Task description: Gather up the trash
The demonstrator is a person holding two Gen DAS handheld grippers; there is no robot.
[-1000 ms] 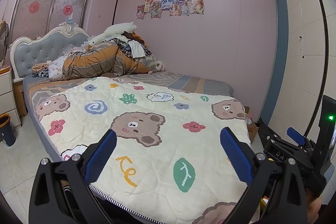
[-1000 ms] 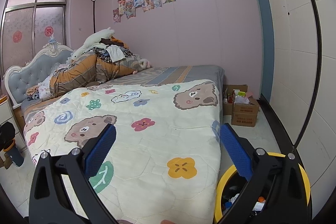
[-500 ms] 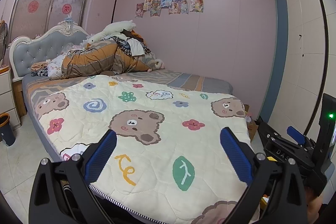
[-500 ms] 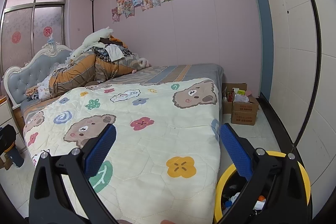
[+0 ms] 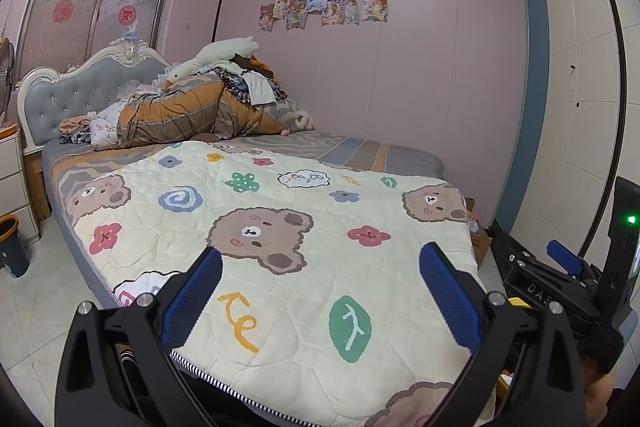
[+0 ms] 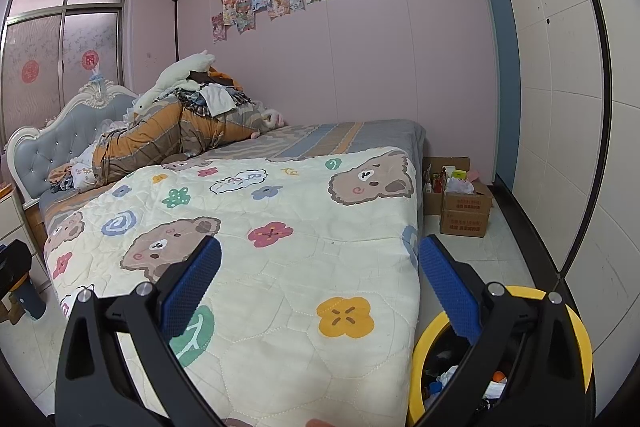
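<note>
Left tongs (image 5: pixel 320 275): jaws spread wide, nothing held, positioned above the foot edge of the bed (image 5: pixel 360 155). Right tongs (image 6: pixel 320 275): jaws spread wide, nothing held, over the bed's foot corner. A bear-print quilt (image 6: pixel 280 267) covers the bed. The yellow-rimmed trash bin (image 6: pixel 424 347) stands on the floor beside that corner, below the right tongs; it contains mixed trash (image 6: pixel 444 379).

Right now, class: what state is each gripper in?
Left gripper: open, holding nothing, above the cream bear-print quilt.
Right gripper: open, holding nothing.
</note>
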